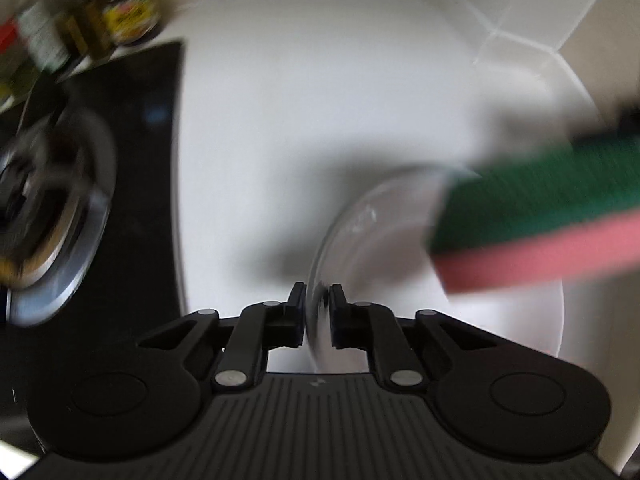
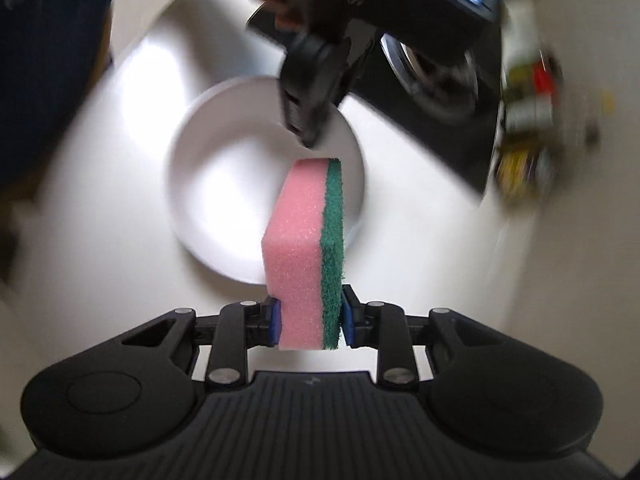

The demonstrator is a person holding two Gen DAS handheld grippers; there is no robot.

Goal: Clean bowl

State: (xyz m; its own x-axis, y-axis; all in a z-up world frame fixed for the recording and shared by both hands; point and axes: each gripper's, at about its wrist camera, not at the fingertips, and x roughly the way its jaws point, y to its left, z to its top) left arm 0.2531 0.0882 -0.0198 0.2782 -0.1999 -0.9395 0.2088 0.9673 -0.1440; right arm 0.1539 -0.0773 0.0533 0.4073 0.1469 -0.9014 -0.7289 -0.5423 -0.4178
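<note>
A clear glass bowl point(image 1: 400, 248) sits on the white counter. My left gripper point(image 1: 318, 300) is shut on the bowl's near rim. In the right wrist view the bowl point(image 2: 224, 184) looks white and round, and the left gripper point(image 2: 308, 136) reaches down onto its far rim. My right gripper point(image 2: 310, 320) is shut on a pink sponge with a green scouring side point(image 2: 308, 248), held on edge above the bowl's right part. The sponge point(image 1: 540, 224) enters the left wrist view from the right, over the bowl.
A black hob point(image 1: 132, 184) with a steel burner point(image 1: 52, 208) lies left of the bowl. Jars and bottles point(image 1: 80, 12) stand behind it. A white tiled wall point(image 1: 532, 16) is at the back right. The white counter point(image 1: 300, 100) extends behind the bowl.
</note>
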